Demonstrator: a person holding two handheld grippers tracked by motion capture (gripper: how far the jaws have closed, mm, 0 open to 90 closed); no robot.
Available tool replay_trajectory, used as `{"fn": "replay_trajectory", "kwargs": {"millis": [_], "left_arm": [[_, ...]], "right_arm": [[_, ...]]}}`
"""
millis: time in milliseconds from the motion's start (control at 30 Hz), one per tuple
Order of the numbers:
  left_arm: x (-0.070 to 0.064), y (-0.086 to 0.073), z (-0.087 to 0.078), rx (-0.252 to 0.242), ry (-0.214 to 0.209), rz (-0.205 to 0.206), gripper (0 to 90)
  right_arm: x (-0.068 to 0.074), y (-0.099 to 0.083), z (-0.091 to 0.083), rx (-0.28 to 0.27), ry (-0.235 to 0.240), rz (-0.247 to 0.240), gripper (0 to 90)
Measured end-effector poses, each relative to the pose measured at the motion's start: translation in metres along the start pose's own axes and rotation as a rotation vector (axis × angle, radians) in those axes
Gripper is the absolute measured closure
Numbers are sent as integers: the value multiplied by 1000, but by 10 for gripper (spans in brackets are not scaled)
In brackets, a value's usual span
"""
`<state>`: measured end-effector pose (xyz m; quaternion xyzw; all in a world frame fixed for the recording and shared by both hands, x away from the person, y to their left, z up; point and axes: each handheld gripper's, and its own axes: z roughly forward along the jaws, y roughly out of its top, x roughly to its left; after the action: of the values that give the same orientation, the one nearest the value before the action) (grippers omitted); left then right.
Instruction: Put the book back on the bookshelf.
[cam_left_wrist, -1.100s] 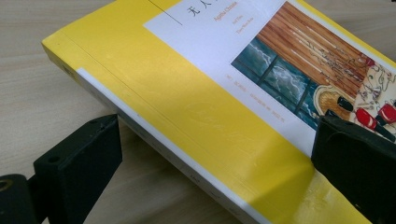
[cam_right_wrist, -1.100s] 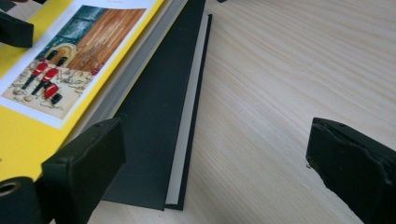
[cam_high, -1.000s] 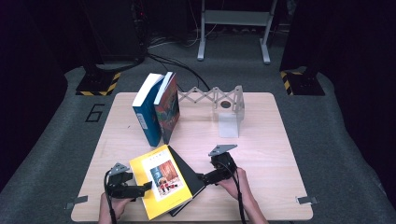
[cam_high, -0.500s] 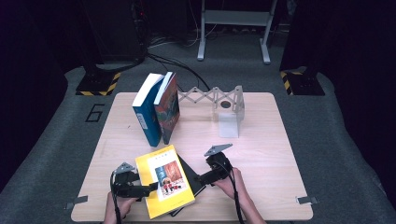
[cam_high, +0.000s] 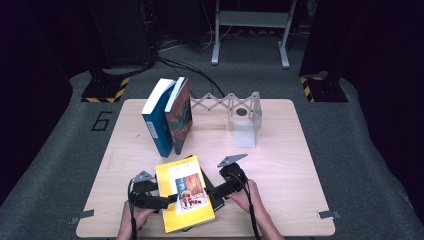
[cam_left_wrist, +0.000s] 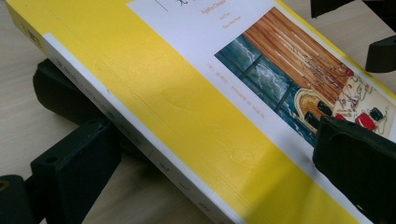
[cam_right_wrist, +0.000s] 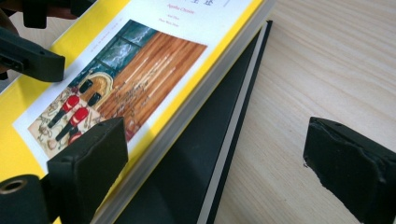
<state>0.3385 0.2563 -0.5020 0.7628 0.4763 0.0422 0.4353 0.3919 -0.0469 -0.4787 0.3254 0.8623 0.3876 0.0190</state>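
The yellow book (cam_high: 184, 192) lies on a black book (cam_right_wrist: 201, 172) at the near edge of the desk (cam_high: 290, 165). The left hand-held gripper (cam_high: 167, 200) pinches the yellow book's left side, one jaw on top and one below. The right hand-held gripper (cam_high: 210, 191) is wide apart around both books' right edge, not squeezing.

You can read "Agatha Christie" in small print on the yellow book (cam_right_wrist: 140, 60) cover; a large "6" (cam_high: 102, 120) is marked on the floor left of the counter.
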Motion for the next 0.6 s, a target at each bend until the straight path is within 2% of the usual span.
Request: {"fn": "replay_trajectory", "kwargs": {"millis": [67,100,133,300,333,467,600], "left_arm": [[-3,2,5,-9,-7,-1,13],[-4,3,5,8,-16,8,14],[-5,4,8,-3,-18,8,13],[-9,10,18,-8,-24,20,11],[-9,12,20,-2,-32,20,12],[-13,18,29,3,-38,34,11],[-18,26,39,14,-57,45,11]], "right_arm": [[0,-1,-1,-3,1,20,60],[-1,-1,-1,0,-3,21,60],[-2,-2,-1,-7,-7,13,61],[-6,-6,-4,2,-11,39,62],[-6,-7,-4,-3,-14,54,62],[-11,-11,-7,-3,-24,52,68],[-14,-15,-11,3,-32,75,72]]}}
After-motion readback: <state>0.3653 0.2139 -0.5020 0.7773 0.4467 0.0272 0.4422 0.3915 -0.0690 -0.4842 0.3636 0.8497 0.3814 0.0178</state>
